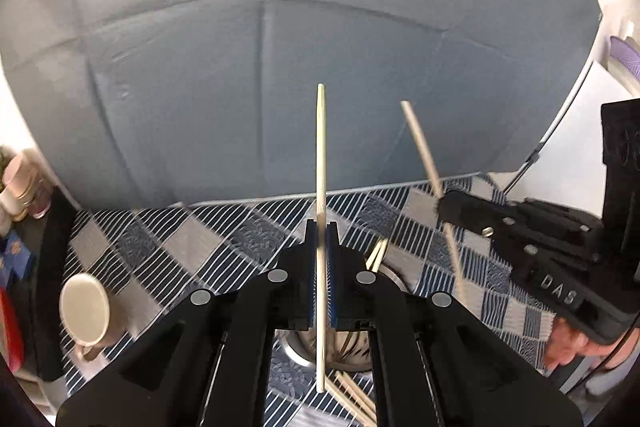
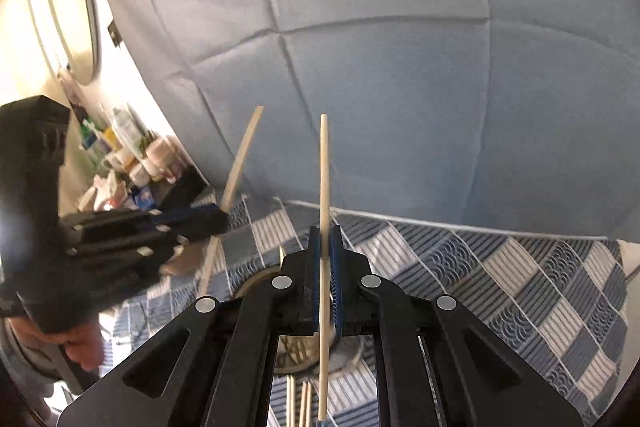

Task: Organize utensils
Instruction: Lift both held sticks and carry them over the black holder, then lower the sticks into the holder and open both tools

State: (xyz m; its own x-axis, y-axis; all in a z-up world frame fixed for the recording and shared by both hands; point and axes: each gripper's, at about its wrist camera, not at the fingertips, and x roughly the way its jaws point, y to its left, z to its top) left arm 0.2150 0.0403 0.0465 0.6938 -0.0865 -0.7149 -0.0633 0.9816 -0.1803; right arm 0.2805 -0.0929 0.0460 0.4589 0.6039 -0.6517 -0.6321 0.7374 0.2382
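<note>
My left gripper [image 1: 321, 227] is shut on a pale wooden chopstick [image 1: 321, 155] that stands upright between the blue pads. My right gripper [image 2: 325, 231] is shut on a second chopstick [image 2: 324, 179], also upright. Each gripper shows in the other's view: the right one [image 1: 442, 205] with its stick [image 1: 420, 143], the left one [image 2: 222, 217] with its stick [image 2: 242, 159]. Below both sits a round metal holder [image 1: 352, 347], also in the right wrist view [image 2: 260, 277], with sticks inside. Several more chopsticks [image 1: 352, 395] lie on the checked blue cloth [image 1: 180, 247].
A beige mug [image 1: 86, 309] stands on the cloth at the left. A blue-grey padded wall [image 1: 280, 67] rises behind the table. Bottles and jars [image 2: 132, 155] crowd a shelf at the far left. The cloth [image 2: 520, 287] stretches to the right.
</note>
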